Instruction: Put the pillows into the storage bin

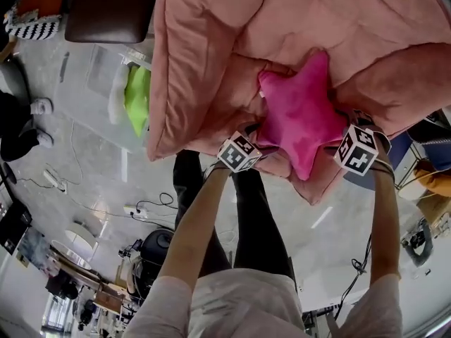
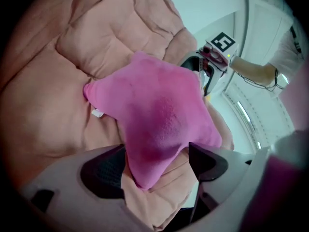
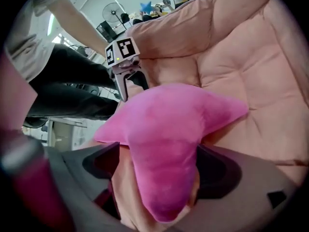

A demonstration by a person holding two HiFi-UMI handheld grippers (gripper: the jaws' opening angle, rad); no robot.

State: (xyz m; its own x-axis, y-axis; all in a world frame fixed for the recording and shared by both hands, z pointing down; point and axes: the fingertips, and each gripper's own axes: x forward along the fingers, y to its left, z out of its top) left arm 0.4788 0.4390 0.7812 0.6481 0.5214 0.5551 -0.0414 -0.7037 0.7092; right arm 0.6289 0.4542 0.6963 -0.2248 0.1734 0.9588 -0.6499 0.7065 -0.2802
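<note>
A magenta star-shaped pillow (image 1: pixel 299 115) lies on a large salmon quilted cushion (image 1: pixel 211 48). My left gripper (image 2: pixel 154 166) stands open, with the star's lower-left arm (image 2: pixel 149 163) lying between its jaws. At the star's lower-right side my right gripper (image 3: pixel 159 168) is open too, and a star arm (image 3: pixel 164 178) fills the gap between its pads. In the head view both marker cubes (image 1: pixel 239 152) (image 1: pixel 358 148) flank the star. A clear storage bin (image 1: pixel 99 69) stands on the floor to the left, holding a yellow-green pillow (image 1: pixel 137 97).
A dark brown seat (image 1: pixel 109 5) stands beyond the bin. Cables and a power strip (image 1: pixel 137 210) lie on the grey floor. Someone's shoes (image 1: pixel 39 108) show at the left edge. Blue and orange items (image 1: pixel 423 167) sit under the cushion's right side.
</note>
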